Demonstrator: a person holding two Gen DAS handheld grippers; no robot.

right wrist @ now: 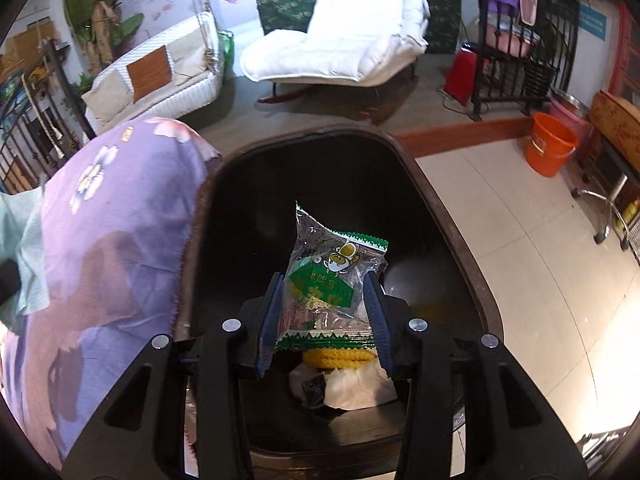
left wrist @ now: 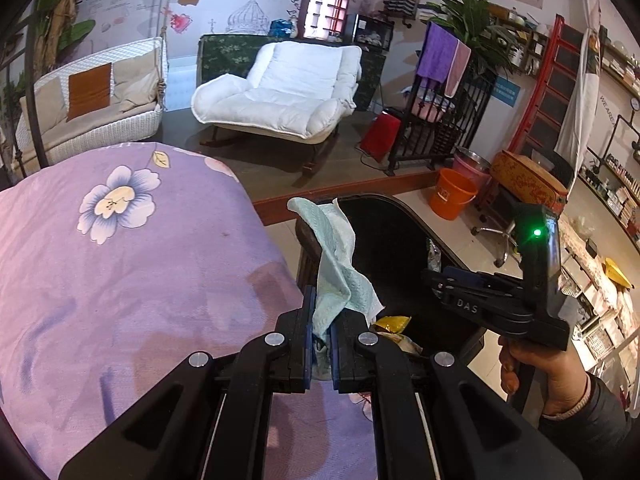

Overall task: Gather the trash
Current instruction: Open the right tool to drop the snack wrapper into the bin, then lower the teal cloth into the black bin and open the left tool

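Note:
My left gripper (left wrist: 322, 320) is shut on a pale green paper tissue (left wrist: 336, 256), which stands up crumpled from the pads beside the rim of a black trash bin (left wrist: 400, 204). That tissue (right wrist: 24, 248) shows at the left edge of the right wrist view. My right gripper (right wrist: 324, 278) is shut on a clear snack wrapper with green print (right wrist: 332, 276) and holds it over the bin's (right wrist: 440, 208) open mouth. A hand holds the right gripper (left wrist: 434, 276) over the bin. Inside lie a white tissue (right wrist: 360, 388) and a yellow item (right wrist: 340, 356).
A purple floral cover (left wrist: 120, 260) bulges against the bin's left side. On the pale tiled floor to the right stand an orange bucket (right wrist: 550, 148) and a swivel stool (right wrist: 604, 200). Beyond are a white rocking lounger (left wrist: 280, 92) and a black iron rack (left wrist: 440, 120).

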